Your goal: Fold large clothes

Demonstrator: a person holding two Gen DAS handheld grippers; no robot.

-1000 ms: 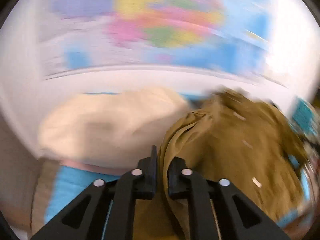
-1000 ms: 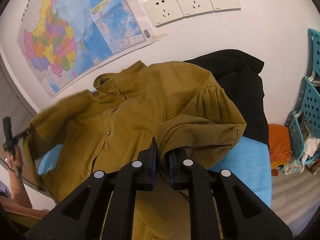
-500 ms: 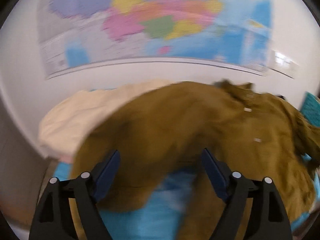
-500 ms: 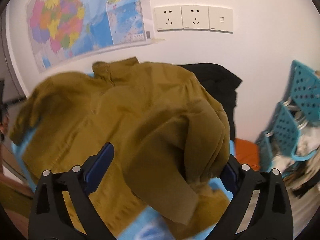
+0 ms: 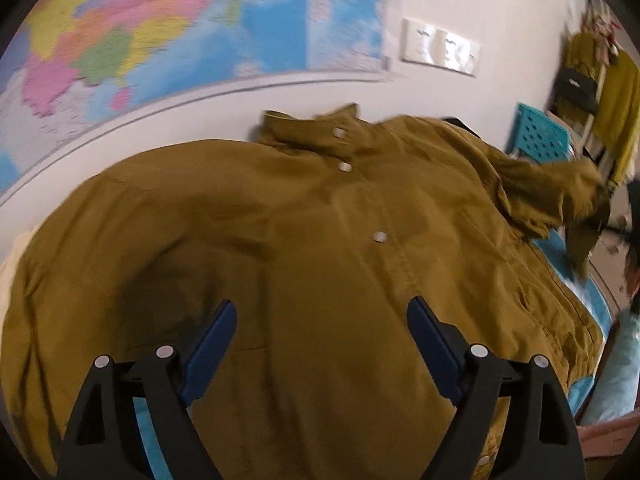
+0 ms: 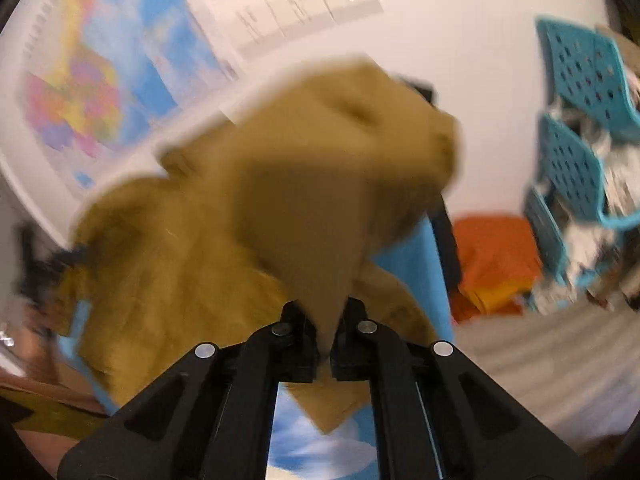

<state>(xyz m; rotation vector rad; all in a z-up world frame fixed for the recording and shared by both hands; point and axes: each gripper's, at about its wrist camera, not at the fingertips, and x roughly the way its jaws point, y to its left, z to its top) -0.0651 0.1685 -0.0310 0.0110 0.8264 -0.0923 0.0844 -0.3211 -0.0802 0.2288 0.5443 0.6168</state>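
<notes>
An olive-brown button-up shirt (image 5: 320, 208) lies spread front up on a blue-covered surface, collar toward the wall. My left gripper (image 5: 322, 306) hovers over its lower front. Its jaws stand wide and are still opening, and the blue pads (image 5: 212, 344) touch no cloth. In the right wrist view the shirt (image 6: 280, 200) is blurred, and a fold of it rises from my right gripper (image 6: 326, 320), which is shut on that fabric. The lifted sleeve (image 5: 552, 196) shows at the right of the left wrist view.
A wall map (image 5: 160, 40) and sockets (image 5: 440, 48) are behind the shirt. Teal baskets (image 6: 572, 120) and an orange cloth (image 6: 496, 260) sit to the right. A black garment (image 6: 416, 88) peeks out behind the shirt. A cream cloth (image 5: 8, 264) lies at the left edge.
Both grippers let go of the shirt. The left stayed open and swung over the spread front. The right shut again on a fold and pulls it up.
</notes>
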